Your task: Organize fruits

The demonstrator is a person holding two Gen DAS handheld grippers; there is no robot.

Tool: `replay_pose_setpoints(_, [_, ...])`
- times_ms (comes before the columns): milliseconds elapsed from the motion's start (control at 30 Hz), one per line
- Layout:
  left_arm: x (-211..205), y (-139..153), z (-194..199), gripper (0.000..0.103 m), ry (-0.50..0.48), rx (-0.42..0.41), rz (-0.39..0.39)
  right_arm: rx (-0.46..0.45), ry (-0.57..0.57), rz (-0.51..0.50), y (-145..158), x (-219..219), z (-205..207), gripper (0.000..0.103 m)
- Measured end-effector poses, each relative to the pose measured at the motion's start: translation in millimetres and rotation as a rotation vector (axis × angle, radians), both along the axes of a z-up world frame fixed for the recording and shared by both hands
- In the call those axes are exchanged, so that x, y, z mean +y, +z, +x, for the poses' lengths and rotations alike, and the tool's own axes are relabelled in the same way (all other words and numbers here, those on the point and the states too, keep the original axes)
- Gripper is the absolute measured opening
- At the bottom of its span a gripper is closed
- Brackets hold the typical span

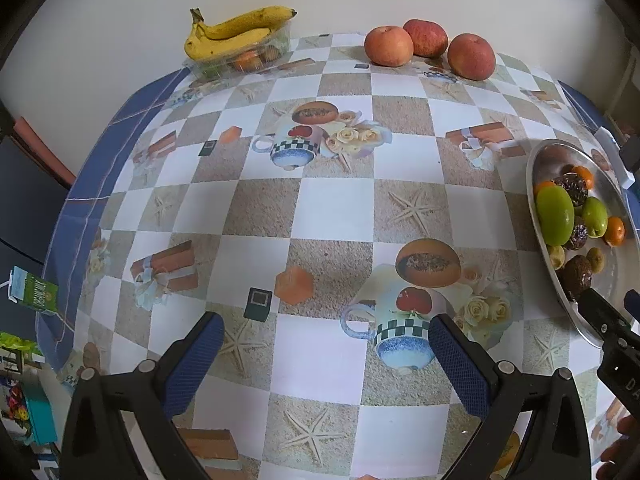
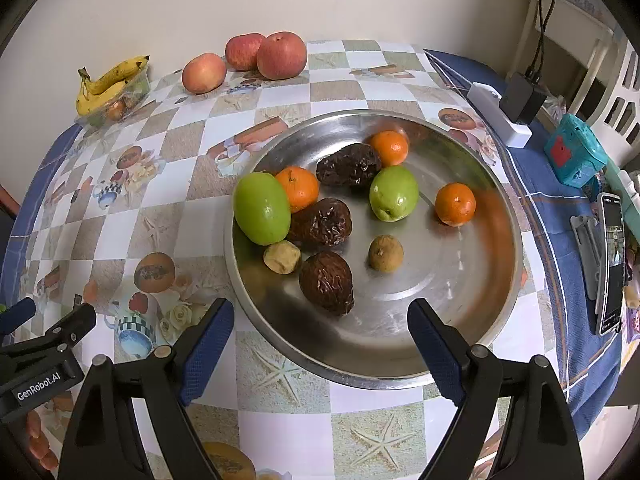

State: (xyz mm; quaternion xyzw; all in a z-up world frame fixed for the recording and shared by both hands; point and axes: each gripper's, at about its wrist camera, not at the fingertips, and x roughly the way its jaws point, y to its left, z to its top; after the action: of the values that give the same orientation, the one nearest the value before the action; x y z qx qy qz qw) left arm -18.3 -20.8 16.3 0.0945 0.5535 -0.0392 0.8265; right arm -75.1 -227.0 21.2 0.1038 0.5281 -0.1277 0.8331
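Fruit sits mixed in steel tray [image 2: 472,280] on counter [image 2: 280,400]. Right gripper [image 2: 320,344] hangs above near rim, fingers wide, empty, likely lined up to pick. Left gripper [image 1: 326,356] also wide, empty, over bare cloth beside it.

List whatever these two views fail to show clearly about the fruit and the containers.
- Clear tray, both views: the bananas lie across the top, so the fruit under them cannot be counted or named.
- Metal bowl, left wrist view: cut off by the picture's right edge and partly covered by the right gripper.
- Rear apple, right wrist view: partly behind the front apple.
- Phone, right wrist view: screen too small to read.
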Motion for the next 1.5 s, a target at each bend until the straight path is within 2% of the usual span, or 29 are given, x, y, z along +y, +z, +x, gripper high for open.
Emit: replay_pose_setpoints(1500, [3.8, -7.1, 2.7, 0.103, 0.022, 0.043, -0.013, 0.026, 0.009, -0.004, -6.1, 3.4, 2.3, 0.089])
